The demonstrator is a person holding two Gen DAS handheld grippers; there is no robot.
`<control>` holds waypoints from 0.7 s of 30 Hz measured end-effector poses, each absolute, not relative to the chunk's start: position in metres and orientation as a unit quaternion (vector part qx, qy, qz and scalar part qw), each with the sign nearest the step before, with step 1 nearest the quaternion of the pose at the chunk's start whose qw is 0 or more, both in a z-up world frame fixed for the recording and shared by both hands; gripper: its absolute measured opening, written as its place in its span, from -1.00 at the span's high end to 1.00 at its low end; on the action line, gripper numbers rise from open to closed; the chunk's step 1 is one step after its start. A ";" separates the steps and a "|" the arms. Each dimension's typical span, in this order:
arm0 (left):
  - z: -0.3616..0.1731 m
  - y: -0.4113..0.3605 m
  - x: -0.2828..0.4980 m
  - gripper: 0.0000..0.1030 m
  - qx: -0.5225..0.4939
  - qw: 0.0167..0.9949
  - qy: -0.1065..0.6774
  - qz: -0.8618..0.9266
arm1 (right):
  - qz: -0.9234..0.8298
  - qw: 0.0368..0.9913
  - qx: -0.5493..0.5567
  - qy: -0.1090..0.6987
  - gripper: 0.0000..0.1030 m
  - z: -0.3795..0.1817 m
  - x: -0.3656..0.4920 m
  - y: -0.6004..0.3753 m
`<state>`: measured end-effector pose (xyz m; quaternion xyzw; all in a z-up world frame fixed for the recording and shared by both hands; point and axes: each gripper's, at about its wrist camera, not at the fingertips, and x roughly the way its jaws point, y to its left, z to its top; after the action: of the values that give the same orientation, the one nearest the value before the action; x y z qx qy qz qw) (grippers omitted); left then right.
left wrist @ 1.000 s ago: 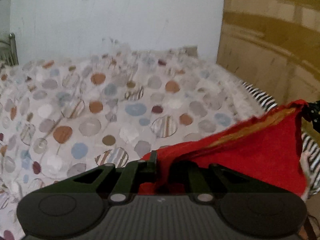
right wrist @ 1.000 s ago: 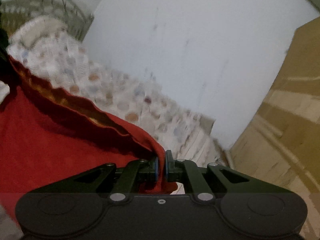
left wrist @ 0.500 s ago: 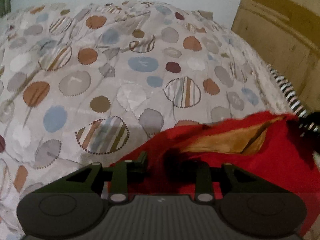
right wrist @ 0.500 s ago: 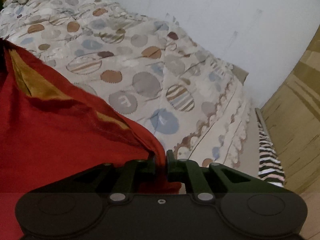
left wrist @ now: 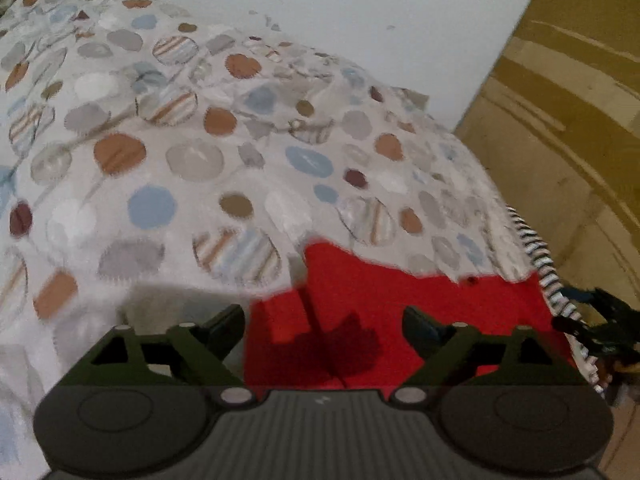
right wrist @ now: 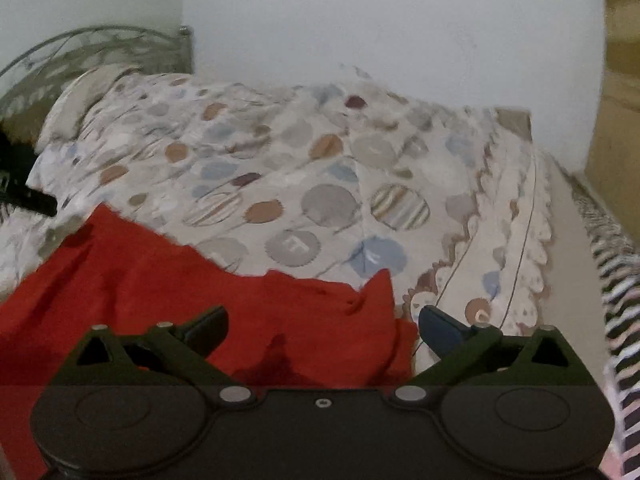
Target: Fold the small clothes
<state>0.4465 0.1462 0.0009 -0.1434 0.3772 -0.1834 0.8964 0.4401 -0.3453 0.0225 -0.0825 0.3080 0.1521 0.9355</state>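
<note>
Red cloth (left wrist: 384, 304) spread on the bed (left wrist: 200, 160), over the spotted cover near its close edge, directly ahead of and under both tools. Left tool (left wrist: 324, 320) with jaws opening, already wide, red cloth showing between the fingers but no pad pressing on it; same for the right tool (right wrist: 324, 324), jaws opening wide, cloth lying loose in the gap. Long axis of the cloth running side to side, from one tool across toward the other, far edge ragged against the spotted cover. In the left view, near left corner just beside the left finger, cloth stretching off to the right toward the other tool at the frame's edge. In the right view, near right corner bunched just inside the right finger (right wrist: 440, 328), cloth stretching off left. Each tool thus nearest its own end. Judged: next fold likely brings one end over the other, along that side-to-side line.
</note>
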 end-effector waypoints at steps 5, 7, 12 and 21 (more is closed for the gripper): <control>-0.017 0.142 0.391 -0.70 -0.136 0.895 0.360 -0.224 | 0.126 0.942 -0.109 0.291 -0.88 0.017 0.401 -0.344; -0.024 0.139 0.375 -0.57 -0.137 0.894 0.359 -0.232 | 0.106 0.950 -0.079 0.284 -0.84 0.013 0.389 -0.351; -0.041 0.131 0.364 -0.19 -0.159 0.879 0.377 -0.244 | 0.086 0.959 -0.022 0.271 -0.84 -0.002 0.364 -0.364; -0.034 0.128 0.331 0.84 -0.197 0.904 0.329 -0.191 | 0.089 0.962 -0.015 0.258 -0.84 -0.008 0.336 -0.355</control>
<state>0.3307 0.1281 -0.0335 -0.1972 0.3287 -0.1913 0.9036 0.3358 -0.3547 -0.0077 -0.0145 0.2584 0.0889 0.9618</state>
